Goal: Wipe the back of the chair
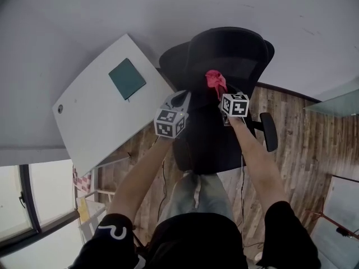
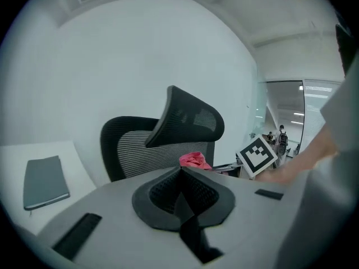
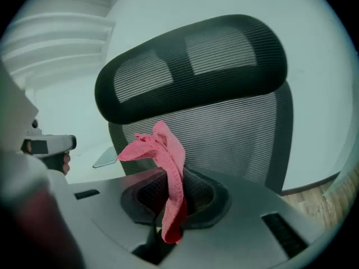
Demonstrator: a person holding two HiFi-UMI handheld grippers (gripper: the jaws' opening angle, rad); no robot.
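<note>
Nearest, the right gripper (image 3: 171, 198) is clamped on the pink cloth (image 3: 166, 158), which stands up out of its jaws. At its nine o'clock, the left gripper (image 2: 180, 190) has its jaws together on nothing. Beyond the cloth, at twelve o'clock, the mesh chair back (image 3: 235, 136) rises upright, near but apart. The right gripper seems nearer, so it should lead the wipe.

Blk chair (image 1: 227, 55), mesh back w/ fine horiz. ribs. Pink-red cloth (image 1: 215, 82). White worktop (image 1: 95, 122), dark teal notebook (image 1: 127, 78) on it. Grey w/ blk pads & b/w square-marker cubes: left tool (image 2: 180, 178), right tool (image 3: 170, 190). Brown wood-plank floor (image 1: 297, 128).
</note>
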